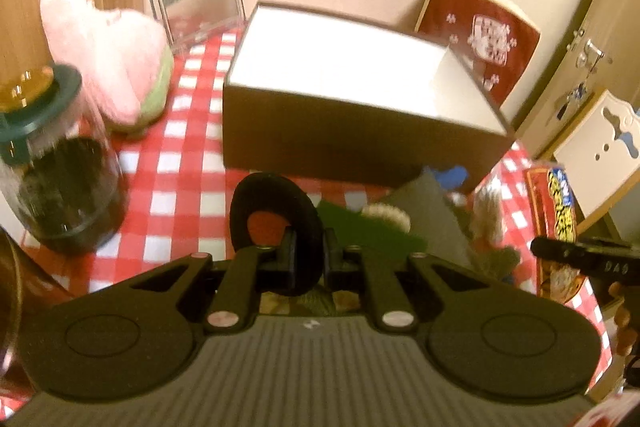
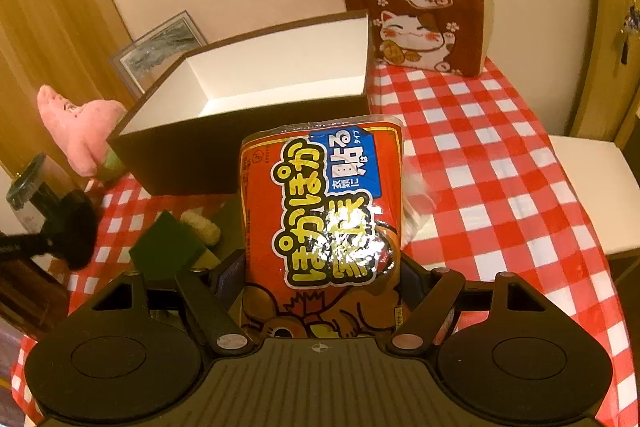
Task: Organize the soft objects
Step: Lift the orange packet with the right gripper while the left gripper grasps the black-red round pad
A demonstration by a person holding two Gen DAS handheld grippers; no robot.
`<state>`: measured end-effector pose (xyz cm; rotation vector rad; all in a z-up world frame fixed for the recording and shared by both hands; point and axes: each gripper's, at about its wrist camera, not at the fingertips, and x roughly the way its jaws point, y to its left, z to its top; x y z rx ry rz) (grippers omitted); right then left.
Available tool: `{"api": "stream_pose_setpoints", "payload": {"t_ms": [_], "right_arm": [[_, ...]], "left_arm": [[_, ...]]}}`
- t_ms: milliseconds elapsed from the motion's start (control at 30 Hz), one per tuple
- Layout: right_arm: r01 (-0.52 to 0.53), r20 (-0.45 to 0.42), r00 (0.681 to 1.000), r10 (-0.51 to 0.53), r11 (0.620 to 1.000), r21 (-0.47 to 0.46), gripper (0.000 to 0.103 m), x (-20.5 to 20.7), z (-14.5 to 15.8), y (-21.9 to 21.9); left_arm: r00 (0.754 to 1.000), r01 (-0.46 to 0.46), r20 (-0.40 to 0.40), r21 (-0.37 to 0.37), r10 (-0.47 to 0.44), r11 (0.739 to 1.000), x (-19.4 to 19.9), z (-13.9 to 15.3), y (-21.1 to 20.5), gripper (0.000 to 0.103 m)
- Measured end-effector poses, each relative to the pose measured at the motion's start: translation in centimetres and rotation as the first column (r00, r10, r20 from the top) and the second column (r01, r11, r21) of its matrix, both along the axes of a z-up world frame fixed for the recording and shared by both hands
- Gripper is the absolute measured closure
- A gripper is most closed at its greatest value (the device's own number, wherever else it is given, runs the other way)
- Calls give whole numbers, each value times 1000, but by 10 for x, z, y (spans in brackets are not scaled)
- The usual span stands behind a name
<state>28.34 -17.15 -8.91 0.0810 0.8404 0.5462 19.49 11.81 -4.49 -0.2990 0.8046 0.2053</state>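
My left gripper [image 1: 310, 247] is shut on a black soft ring [image 1: 276, 211] and holds it above the checked cloth, in front of the open brown box [image 1: 320, 143]. My right gripper [image 2: 320, 279] is shut on a red and orange soft packet [image 2: 320, 195], held upright just in front of the same box [image 2: 248, 167]. The box's white inside looks empty. The left gripper with the ring shows at the left of the right wrist view [image 2: 76, 231]. The right gripper's finger [image 1: 580, 255] and the packet [image 1: 556, 223] show at the right of the left wrist view.
A pink plush [image 1: 104, 47] lies left of the box. A red cat cushion [image 2: 416, 3] leans on the wall behind it. A dark green pad [image 2: 168, 247] and a beige fuzzy piece [image 2: 200, 223] lie before the box. A glass jar [image 1: 60, 163] stands at left.
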Motion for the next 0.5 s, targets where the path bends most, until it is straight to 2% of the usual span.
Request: {"api": "stream_pose_setpoints", "payload": {"t_ms": [500], "right_arm": [[20, 70, 997, -23, 999, 30, 27, 32, 33, -4]], "left_arm": [[995, 30, 97, 44, -35, 999, 45, 43, 10, 92]]}}
